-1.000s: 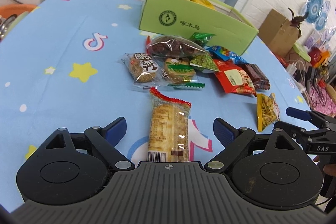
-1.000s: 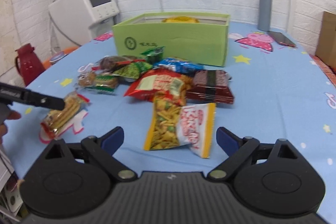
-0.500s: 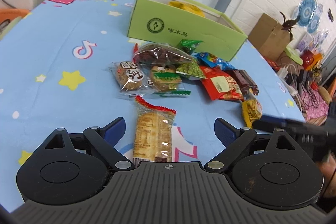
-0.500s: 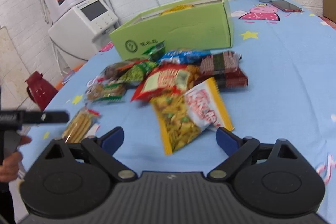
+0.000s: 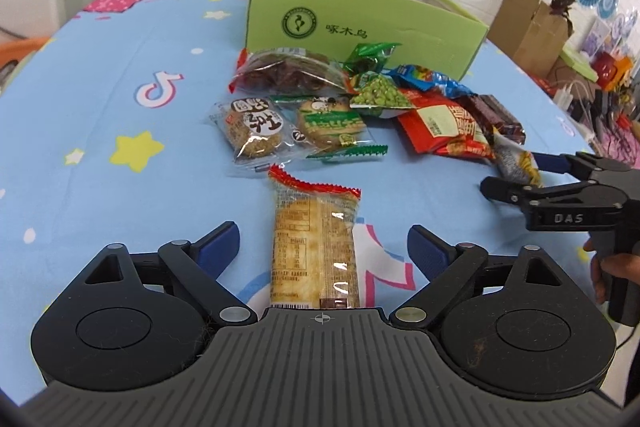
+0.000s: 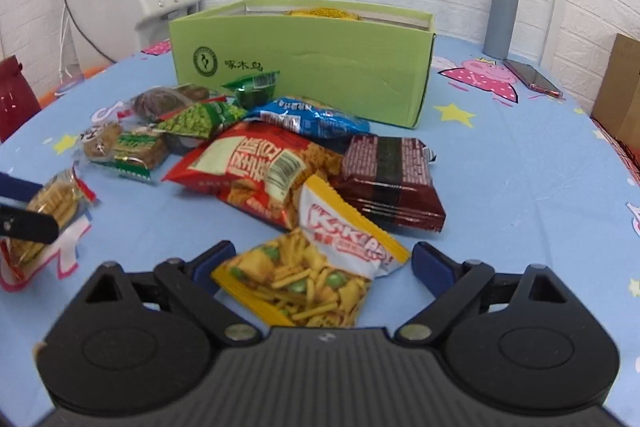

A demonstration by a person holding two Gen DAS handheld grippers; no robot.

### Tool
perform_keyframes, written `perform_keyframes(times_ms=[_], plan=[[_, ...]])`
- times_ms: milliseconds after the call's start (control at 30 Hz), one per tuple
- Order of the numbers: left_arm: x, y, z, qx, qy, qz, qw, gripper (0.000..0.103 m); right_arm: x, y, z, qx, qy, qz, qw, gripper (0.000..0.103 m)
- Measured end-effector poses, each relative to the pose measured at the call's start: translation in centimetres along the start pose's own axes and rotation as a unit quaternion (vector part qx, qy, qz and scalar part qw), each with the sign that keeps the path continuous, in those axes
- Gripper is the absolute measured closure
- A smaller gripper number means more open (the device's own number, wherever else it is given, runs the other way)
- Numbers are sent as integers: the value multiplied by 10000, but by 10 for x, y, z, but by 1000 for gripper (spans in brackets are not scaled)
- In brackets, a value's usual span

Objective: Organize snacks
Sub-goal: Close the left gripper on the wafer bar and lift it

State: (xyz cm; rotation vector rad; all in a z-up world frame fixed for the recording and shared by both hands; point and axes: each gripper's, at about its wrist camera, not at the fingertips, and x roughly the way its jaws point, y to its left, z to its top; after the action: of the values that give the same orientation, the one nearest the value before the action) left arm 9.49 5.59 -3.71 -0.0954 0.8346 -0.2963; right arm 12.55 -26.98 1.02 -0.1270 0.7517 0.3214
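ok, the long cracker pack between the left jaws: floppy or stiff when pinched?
The cracker pack probably holds fairly stiff: the crackers sit stacked in a straight column. Its glossy film may slip on the pads. The crackers could crack under a hard squeeze from the closing left gripper.

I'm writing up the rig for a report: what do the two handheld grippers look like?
Both match: the left gripper and right gripper have matte black ribbed bodies, two round black discs, silver pivot pins, black linkage arms and blue finger pads. Seen from the left wrist, the right gripper's side reads "DAS" in white.
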Motion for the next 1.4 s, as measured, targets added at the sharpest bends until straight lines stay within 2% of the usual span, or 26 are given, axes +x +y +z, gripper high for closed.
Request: perform_keyframes(times_ms=[167, 233, 367, 433, 500, 600, 667, 800, 867, 933, 1000, 1033, 1133, 1233, 1267, 1333, 1400], plan=[[4, -11, -3, 401, -12, 209, 9990, 30, -3, -6, -3, 78, 19, -40, 10000, 9], [5, -15, -4, 533, -24, 344, 9980, 35, 0, -4, 1, 145, 26, -29, 9999, 9], [5, -16, -6, 547, -36, 409, 9977, 38, -1, 2, -1, 133, -20, -69, 9999, 9], [5, -16, -6, 556, -83, 480, 9973, 45, -3, 2, -3, 196, -60, -67, 9998, 9], [4, -17, -5, 603, -89, 605, 9963, 62, -3, 2, -4, 152, -56, -77, 9998, 10], [2, -16, -6, 582, -83, 544, 9968, 75, -3, 2, -5, 29, -94, -63, 9999, 10], [-1, -15, -7, 498, -57, 460, 9977, 78, -5, 0, -6, -43, -67, -2, 10000, 10], [-8, -13, -14, 448, -52, 284, 9986, 78, -19, -12, -14, -136, 60, 101, 9998, 10], [-10, -15, -16, 488, -62, 308, 9983, 78, -26, -24, -17, 32, 201, -40, 9998, 10], [-9, -17, -16, 494, -43, 300, 9983, 74, -34, -30, -16, 448, 174, -204, 9986, 10], [-9, -17, -14, 442, -13, 238, 9987, 65, -41, -27, -13, 739, -94, 118, 9971, 10], [-8, -17, -14, 415, 1, 221, 9989, 64, -40, -22, -9, 773, -150, 167, 9968, 10], [-8, -17, -14, 341, 42, 136, 9993, 53, -26, -8, 2, 637, -138, -92, 9978, 10], [-10, -15, -14, 262, 39, 58, 9996, 48, -26, 0, -4, 591, 30, 404, 9974, 10], [-10, -14, -15, 267, 27, 32, 9996, 47, -27, 2, -8, 589, 106, 437, 9972, 10], [-9, -14, -14, 287, 26, 28, 9996, 47, -34, 4, -11, 669, -41, 254, 9974, 10], [-8, -14, -12, 316, 51, 32, 9995, 46, -38, -1, -3, 910, -393, 86, 9950, 10]])
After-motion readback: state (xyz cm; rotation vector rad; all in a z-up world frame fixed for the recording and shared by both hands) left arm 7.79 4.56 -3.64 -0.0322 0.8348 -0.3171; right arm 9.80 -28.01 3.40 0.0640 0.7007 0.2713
